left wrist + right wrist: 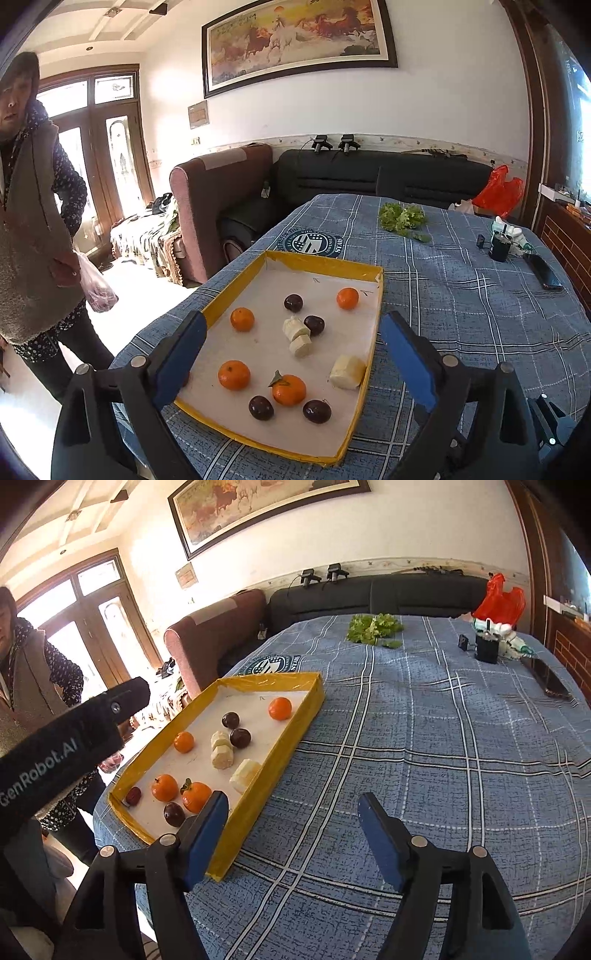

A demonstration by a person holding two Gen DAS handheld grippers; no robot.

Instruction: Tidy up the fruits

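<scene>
A yellow-rimmed tray point(325, 263) with a white floor lies on the blue checked tablecloth point(461, 314). It holds several oranges, such as one with a leaf point(289, 389), several dark plums point(314, 325) and three pale white chunks point(347, 371). My left gripper point(293, 319) hovers open over the tray's near half, nothing between its blue pads. In the right wrist view the tray point(273, 679) sits to the left. My right gripper point(293, 799) stands open above bare cloth beside the tray's near right corner. Its left pad hides part of the rim.
A person point(33, 221) holding a plastic bag stands left of the table. Lettuce point(402, 217), a black cup point(499, 248), a phone point(545, 271) and a red bag point(498, 192) are at the far side. Sofas stand behind the table. The left gripper's black housing point(74, 734) crosses the right wrist view.
</scene>
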